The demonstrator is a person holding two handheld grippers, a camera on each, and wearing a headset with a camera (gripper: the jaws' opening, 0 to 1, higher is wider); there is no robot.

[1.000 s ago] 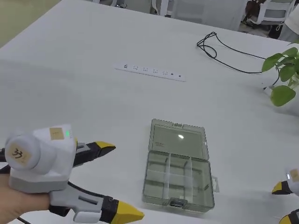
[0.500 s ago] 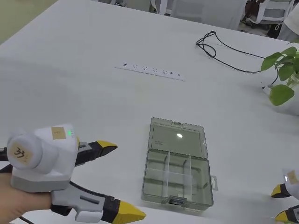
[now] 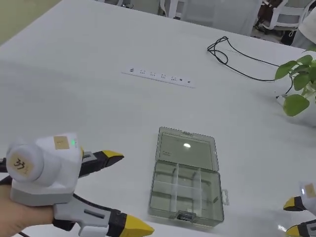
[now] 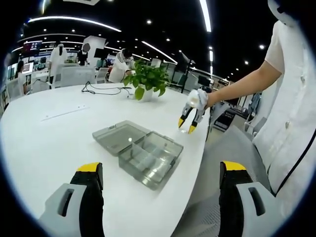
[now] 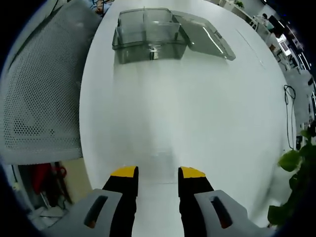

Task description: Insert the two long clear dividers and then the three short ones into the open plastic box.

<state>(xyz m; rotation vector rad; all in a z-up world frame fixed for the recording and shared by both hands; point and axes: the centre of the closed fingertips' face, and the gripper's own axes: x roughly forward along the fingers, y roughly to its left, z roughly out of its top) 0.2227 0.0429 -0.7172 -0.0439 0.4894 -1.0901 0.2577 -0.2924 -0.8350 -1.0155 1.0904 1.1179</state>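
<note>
While the smoky clear plastic box (image 3: 187, 148) lies open, the left gripper (image 3: 123, 192) at its 9 o'clock gapes wide, the right gripper (image 3: 294, 217) at 4 o'clock is narrowly parted, both empty.

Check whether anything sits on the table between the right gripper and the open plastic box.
Nothing visible does: bare white table runs from the right gripper to the open plastic box, and the gripper's jaws hold nothing.
</note>
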